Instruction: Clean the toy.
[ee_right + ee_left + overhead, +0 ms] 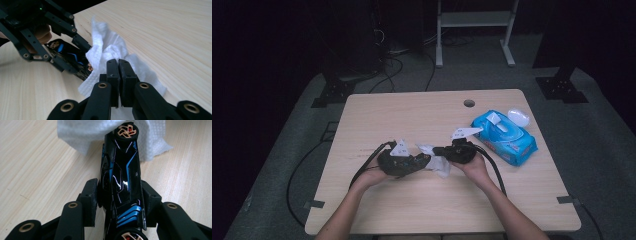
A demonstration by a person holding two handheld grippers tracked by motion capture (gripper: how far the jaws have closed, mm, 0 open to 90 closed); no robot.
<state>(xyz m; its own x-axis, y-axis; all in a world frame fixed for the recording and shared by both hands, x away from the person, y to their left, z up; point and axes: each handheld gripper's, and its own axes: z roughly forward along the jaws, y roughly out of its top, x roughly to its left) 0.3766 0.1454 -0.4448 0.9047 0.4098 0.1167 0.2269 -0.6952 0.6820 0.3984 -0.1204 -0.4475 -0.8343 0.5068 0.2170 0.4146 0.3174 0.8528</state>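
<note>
We are in the wiping step: our left claw [117,202] grips a glossy black toy car with blue stripes and orange-spoked wheels [121,177] by its flanks, pads pressed to both sides, nose pointing to twelve o'clock in the left gripper view. Our right claw [118,65] is pinched tight on a crumpled white textured wet wipe [107,50], which touches the car's front end. On the pale wooden desk [412,115], car and wipe sit near the centre; a blue plastic pack of wet wipes [504,136] lies at about two o'clock from them. Next, we judge, the wipe must rub along the bodywork while the left grip stays firm, since a loosening hold could let the car slip.
</note>
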